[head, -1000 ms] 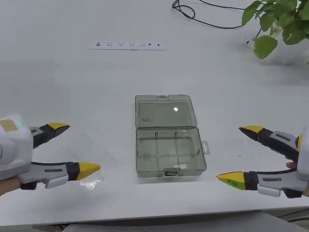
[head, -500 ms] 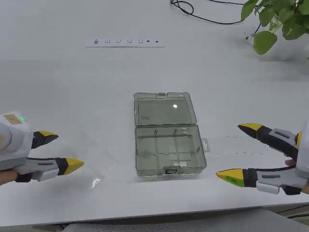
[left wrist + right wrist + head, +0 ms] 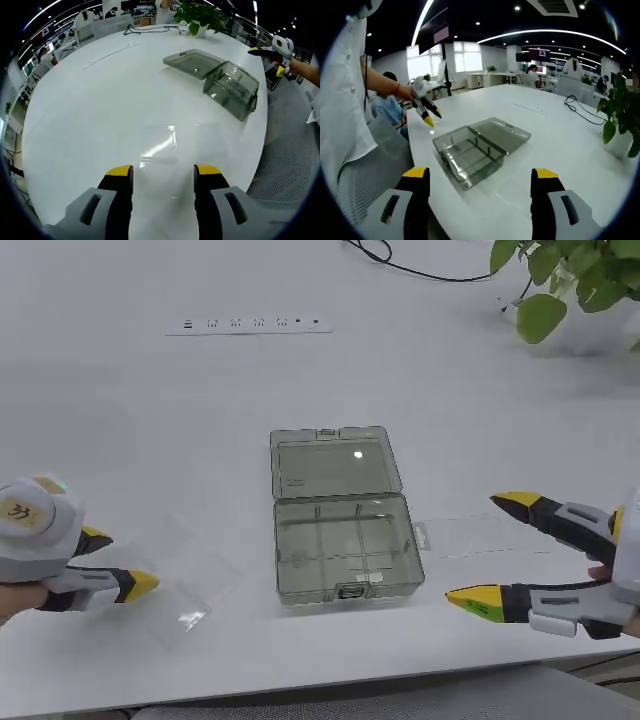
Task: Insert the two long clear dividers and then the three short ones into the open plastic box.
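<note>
Inspection at this moment: both grippers are empty. My left gripper [image 3: 118, 560] hovers low at the near left of the white table [image 3: 130, 420], and its yellow-tipped fingers [image 3: 119, 186] are spread with nothing between them. My right gripper [image 3: 492, 548] hangs at the near right, its fingers spread wider and likewise empty.

The smoky grey translucent plastic box [image 3: 345, 545] sits mid-table, with its lid [image 3: 335, 462] laid flat behind it. Faint lines cross the interior. I cannot tell whether they are seated dividers or moulded slots.

Clear plastic divider pieces lie flat on the table in two places. One group [image 3: 190, 585] is just ahead of the left gripper, apart from the box. A long strip [image 3: 470, 537] lies just beside the box's right wall, between the box and the right gripper. They nearly vanish against the white surface, so I cannot count them.

Handling, in my judgement: these pieces are very light, thin, smooth and slippery. They are stiff enough to stand in a slot but could bow or snap under a hard pinch. Lying flat, they offer no face to grip. I would catch one by a short end, tip it up on edge, then pinch lightly near the middle of its upper edge.

A white power strip [image 3: 250, 325] and a green leafy plant [image 3: 560, 280] sit far back, well apart from the work.
</note>
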A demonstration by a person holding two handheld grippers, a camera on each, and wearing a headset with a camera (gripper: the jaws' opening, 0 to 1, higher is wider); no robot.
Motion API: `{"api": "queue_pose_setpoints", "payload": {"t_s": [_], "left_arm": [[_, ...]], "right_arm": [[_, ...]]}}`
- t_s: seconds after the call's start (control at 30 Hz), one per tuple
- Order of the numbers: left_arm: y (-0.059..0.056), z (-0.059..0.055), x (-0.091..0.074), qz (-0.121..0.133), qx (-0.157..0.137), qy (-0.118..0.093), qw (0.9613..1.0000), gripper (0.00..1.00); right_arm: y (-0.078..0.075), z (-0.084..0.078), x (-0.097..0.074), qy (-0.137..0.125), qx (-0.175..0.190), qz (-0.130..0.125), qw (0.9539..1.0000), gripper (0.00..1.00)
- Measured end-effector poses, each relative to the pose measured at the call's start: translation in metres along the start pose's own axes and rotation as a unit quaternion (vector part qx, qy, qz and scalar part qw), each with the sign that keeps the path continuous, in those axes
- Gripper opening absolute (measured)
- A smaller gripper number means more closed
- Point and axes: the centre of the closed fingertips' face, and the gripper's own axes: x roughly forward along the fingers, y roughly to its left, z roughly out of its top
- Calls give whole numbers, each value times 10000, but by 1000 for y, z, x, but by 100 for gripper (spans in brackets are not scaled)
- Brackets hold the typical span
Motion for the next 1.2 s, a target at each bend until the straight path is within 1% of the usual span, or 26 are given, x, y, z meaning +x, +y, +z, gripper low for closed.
{"api": "queue_pose_setpoints", "payload": {"t_s": [0.1, 0.27, 0.4, 0.47, 0.73, 0.93, 1.0, 1.2], "left_arm": [[1, -5, 3, 7, 26, 180, 9998, 44], [3, -9, 5, 70, 35, 349, 9994, 43], [3, -11, 7, 91, 83, 448, 9989, 40], [4, -11, 6, 132, 126, 468, 9987, 40], [2, -10, 7, 160, 54, 624, 9979, 37], [7, -10, 6, 150, 35, 756, 9970, 33], [7, -11, 7, 110, 35, 805, 9967, 32], [7, -10, 8, 100, -96, 953, 9954, 32]], "right_arm": [[-1, 0, 0, -7, 11, -13, 10000, 84], [-4, 2, 0, -36, 25, -37, 10000, 84], [-6, 3, 0, -51, 34, -47, 10000, 83], [-6, 3, 1, -48, 34, -47, 10000, 83], [-6, 2, 2, -54, 54, -42, 10000, 82], [-6, 1, 2, -63, 72, -49, 9999, 82], [-6, 1, 2, -62, 76, -51, 9999, 82], [-6, 0, 2, -47, 84, -54, 9999, 82]]}}
